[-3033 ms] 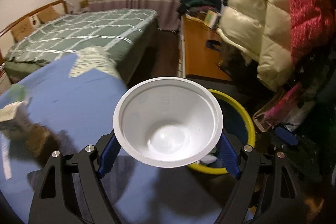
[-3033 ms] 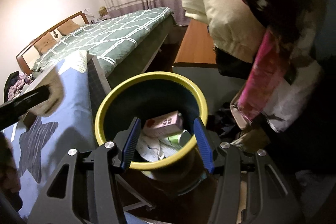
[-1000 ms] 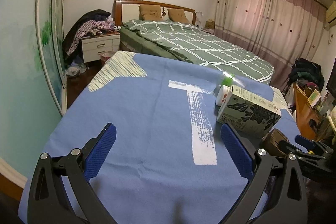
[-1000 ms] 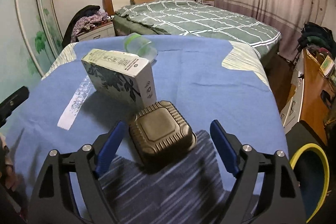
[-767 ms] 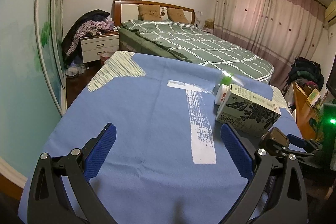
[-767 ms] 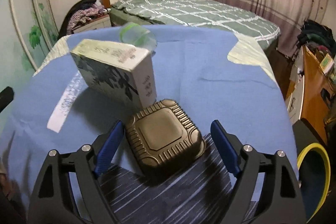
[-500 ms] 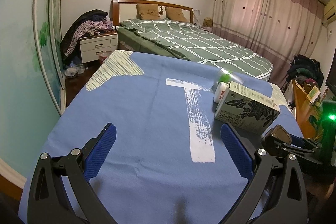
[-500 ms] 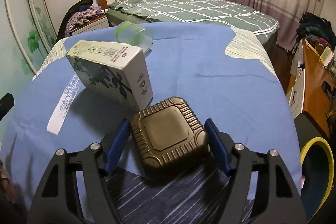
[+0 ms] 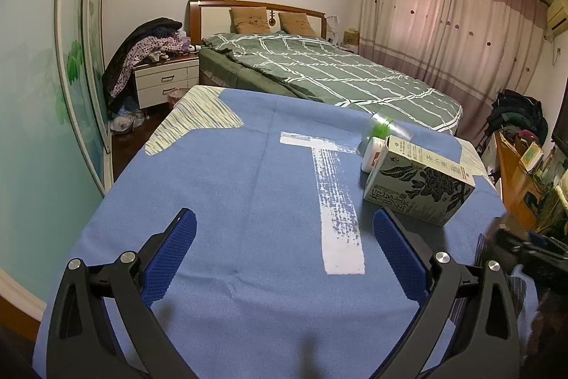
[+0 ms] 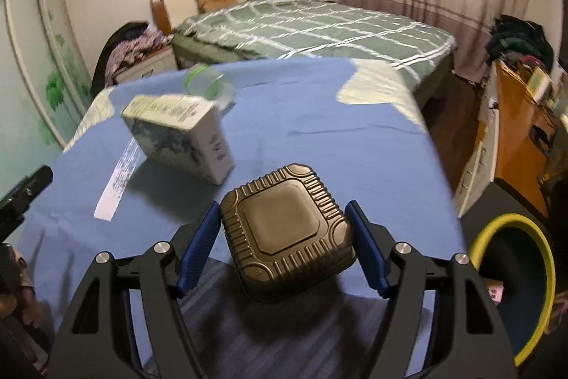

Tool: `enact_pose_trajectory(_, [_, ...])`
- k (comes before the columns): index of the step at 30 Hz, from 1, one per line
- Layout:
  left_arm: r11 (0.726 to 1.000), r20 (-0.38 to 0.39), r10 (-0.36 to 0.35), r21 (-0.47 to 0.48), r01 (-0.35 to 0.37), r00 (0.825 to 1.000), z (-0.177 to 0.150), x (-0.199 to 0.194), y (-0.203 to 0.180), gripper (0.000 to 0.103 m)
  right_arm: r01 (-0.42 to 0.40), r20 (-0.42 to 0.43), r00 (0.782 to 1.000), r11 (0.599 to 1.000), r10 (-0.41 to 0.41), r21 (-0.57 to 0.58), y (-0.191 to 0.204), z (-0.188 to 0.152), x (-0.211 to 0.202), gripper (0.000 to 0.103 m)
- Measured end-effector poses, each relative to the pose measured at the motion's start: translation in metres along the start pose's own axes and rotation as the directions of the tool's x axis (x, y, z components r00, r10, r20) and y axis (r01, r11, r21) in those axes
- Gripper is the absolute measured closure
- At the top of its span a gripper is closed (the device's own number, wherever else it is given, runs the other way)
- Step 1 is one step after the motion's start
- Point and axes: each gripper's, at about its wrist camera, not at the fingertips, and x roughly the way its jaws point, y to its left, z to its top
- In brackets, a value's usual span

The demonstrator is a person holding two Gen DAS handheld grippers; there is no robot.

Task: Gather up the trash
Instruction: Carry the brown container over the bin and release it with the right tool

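Carton [image 9: 420, 188] bears Chinese print — illegible. Right gripper [image 10: 284, 245], earlier spread, now pinches the bronze container [image 10: 288, 231]; left gripper [image 9: 284, 253] stays spread — empty.

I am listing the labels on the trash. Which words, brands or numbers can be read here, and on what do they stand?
carton, front: large Chinese characters, too distorted to read surely.
carton, top: small print, too small to read.
white bottle: a red mark, unreadable.
brown box: no text visible.
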Motion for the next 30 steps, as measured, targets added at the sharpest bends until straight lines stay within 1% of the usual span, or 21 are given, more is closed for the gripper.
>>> enact_pose_trajectory(3, [1.0,0.0,0.001,0.002,-0.001,1.0,0.0,0.0,0.0,0.005,0.038,0.024,0.999,0.998,-0.039,0.048,-0.022,-0.005,-0.015,0.035])
enact_pose_trajectory(6, [1.0,-0.001,0.001,0.005,-0.001,1.0,0.0,0.0,0.0,0.005,0.103,0.044,0.993,0.986,-0.11,0.128,-0.061,-0.013,-0.032,0.035])
enact_pose_trajectory(8, [1.0,0.001,0.002,0.006,-0.002,1.0,0.0,-0.001,0.0,0.005,0.131,0.046,0.989,0.975,-0.141,0.181,-0.085,-0.019,-0.04,0.035])
enact_pose_trajectory(12, [1.0,0.001,0.005,0.019,-0.005,1.0,0.0,0.0,-0.003,0.005,0.217,0.024,0.973,0.939,-0.231,0.268,-0.131,-0.035,-0.052,0.034])
enact_pose_trajectory(15, [1.0,-0.001,0.008,0.026,-0.008,1.0,-0.001,-0.001,-0.004,0.005,0.29,-0.004,0.952,0.899,-0.305,0.327,-0.165,-0.05,-0.058,0.034])
enact_pose_trajectory(17, [0.999,-0.002,0.012,0.032,-0.012,1.0,-0.001,0.0,-0.005,0.005,0.322,-0.02,0.941,0.88,-0.337,0.349,-0.181,-0.057,-0.059,0.034])
enact_pose_trajectory(19, [0.999,-0.004,0.014,0.037,-0.014,1.0,-0.002,0.0,-0.006,0.005,0.346,-0.037,0.933,0.865,-0.358,0.362,-0.193,-0.064,-0.059,0.034])
enact_pose_trajectory(22, [0.999,-0.008,0.016,0.044,-0.016,1.0,-0.002,0.002,-0.007,0.005,0.365,-0.063,0.927,0.849,-0.371,0.383,-0.207,-0.071,-0.056,0.034])
enact_pose_trajectory(27, [0.999,-0.012,0.017,0.05,-0.016,1.0,-0.002,0.004,-0.007,0.005,0.386,-0.086,0.919,0.832,-0.385,0.398,-0.215,-0.075,-0.052,0.033])
enact_pose_trajectory(28, [0.999,-0.012,0.017,0.05,-0.016,1.0,-0.002,0.004,-0.008,0.005,0.385,-0.089,0.919,0.83,-0.383,0.404,-0.216,-0.076,-0.052,0.032])
enact_pose_trajectory(29, [0.999,-0.012,0.017,0.051,-0.016,1.0,-0.002,0.004,-0.008,0.005,0.382,-0.09,0.921,0.828,-0.38,0.41,-0.217,-0.076,-0.052,0.027])
enact_pose_trajectory(30, [0.999,-0.012,0.016,0.05,-0.016,1.0,-0.002,0.005,-0.008,0.005,0.38,-0.088,0.921,0.828,-0.379,0.413,-0.216,-0.075,-0.051,0.025])
